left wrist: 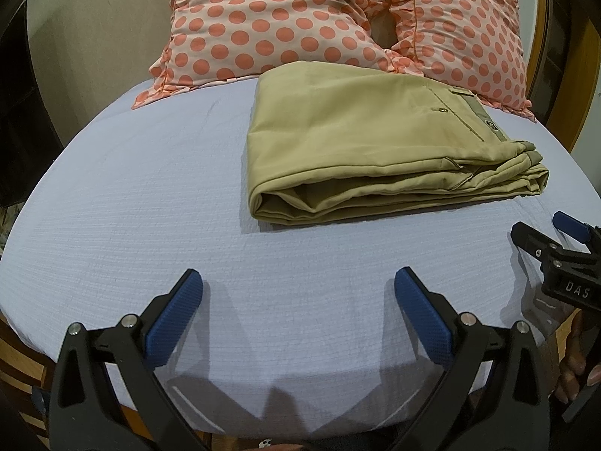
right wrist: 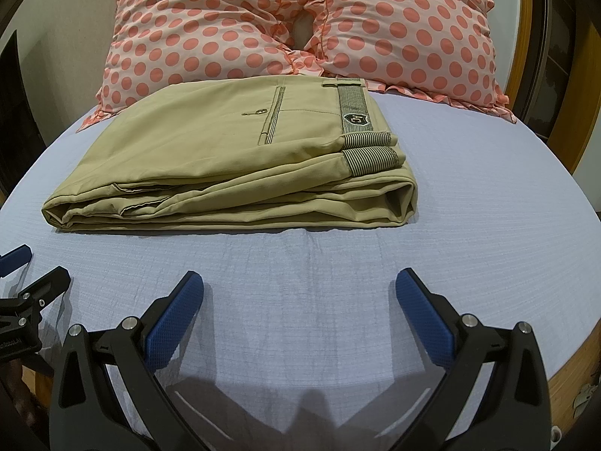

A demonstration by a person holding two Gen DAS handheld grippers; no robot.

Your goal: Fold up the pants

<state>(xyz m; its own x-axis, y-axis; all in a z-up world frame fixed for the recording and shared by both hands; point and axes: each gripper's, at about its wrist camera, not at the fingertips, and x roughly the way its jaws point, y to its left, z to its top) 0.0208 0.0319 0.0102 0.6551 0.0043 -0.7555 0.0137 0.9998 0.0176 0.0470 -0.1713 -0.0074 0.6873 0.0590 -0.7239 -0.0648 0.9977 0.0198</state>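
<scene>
The khaki pants [left wrist: 360, 139] lie folded in a compact stack on the light blue bed sheet [left wrist: 150, 203], with the waistband to the right. They also show in the right wrist view [right wrist: 225, 158], where the striped waistband lining and a back pocket face up. My left gripper [left wrist: 298, 293] is open and empty, above the sheet, short of the pants. My right gripper [right wrist: 300, 293] is open and empty, also short of the pants. The right gripper shows at the right edge of the left wrist view [left wrist: 556, 248], and the left gripper at the left edge of the right wrist view [right wrist: 22, 278].
Two pink pillows with coral polka dots [left wrist: 263, 26] [right wrist: 405, 34] lean at the head of the bed behind the pants. A wooden bed frame [right wrist: 574, 127] curves along the right side. The bed's near edge lies just under both grippers.
</scene>
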